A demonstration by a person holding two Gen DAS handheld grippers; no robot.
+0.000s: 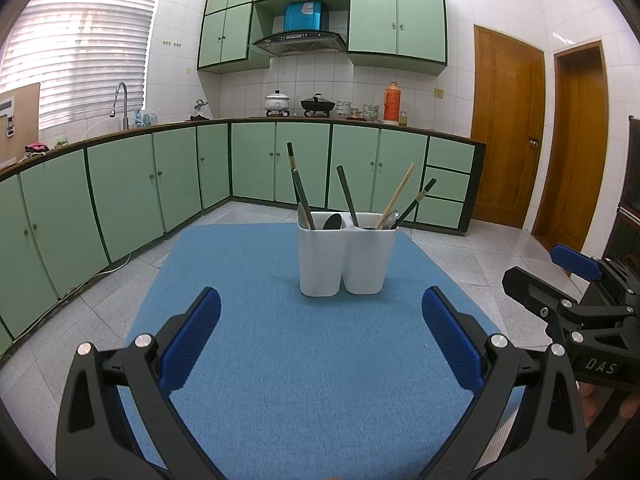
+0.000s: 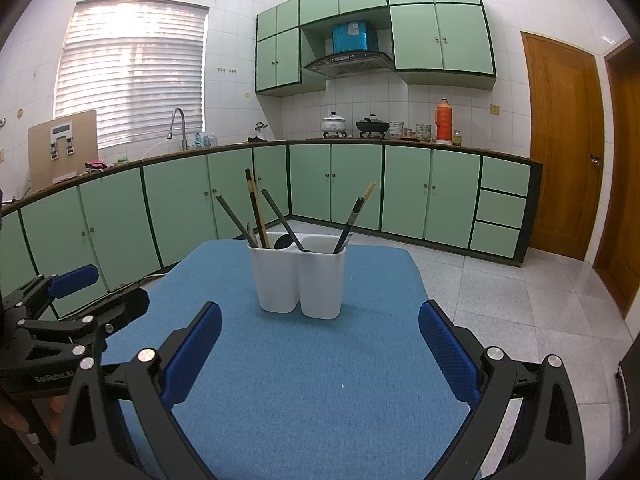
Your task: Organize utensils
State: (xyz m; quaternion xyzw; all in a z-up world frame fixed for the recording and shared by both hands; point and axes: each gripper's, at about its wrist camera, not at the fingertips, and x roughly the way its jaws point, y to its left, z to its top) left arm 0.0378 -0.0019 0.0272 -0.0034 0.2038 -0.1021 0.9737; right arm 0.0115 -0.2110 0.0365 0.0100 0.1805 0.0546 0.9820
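Now, left gripper (image 1: pixel 320 336): jaws spread wide with nothing between them; blue pads (image 1: pixel 192 340) hang over the near part of the blue mat (image 1: pixel 280 360); from the right wrist view the same gripper (image 2: pixel 86 288) shows at the left edge, beside the mat
Right gripper (image 2: pixel 320 344): jaws likewise wide apart and empty; blue fingertips (image 2: pixel 448 350) sit above the mat's near half; from the left wrist view it (image 1: pixel 560 268) shows at the right edge, off the mat's side
White holder (image 1: pixel 346 254): two joined compartments, upright on the mat, ahead of both grippers and apart from them; also central from the right wrist (image 2: pixel 298 280)
Left compartment: dark chopsticks (image 1: pixel 298 184) lean up and left; a black spoon bowl (image 1: pixel 333 221) rests at the rim
Right compartment: a bamboo chopstick (image 1: pixel 400 194) and a dark chopstick (image 1: pixel 416 202) lean right; a metal spoon (image 1: pixel 391 218) shows just above the rim; a dark handle (image 1: pixel 347 196) leans left
Mat: lies flat on a pale tiled floor (image 1: pixel 460 256)
Beyond: green cabinets (image 1: pixel 256 164) run under a counter; an orange flask (image 1: pixel 392 101) stands on it; wooden doors (image 1: pixel 508 124) to the right
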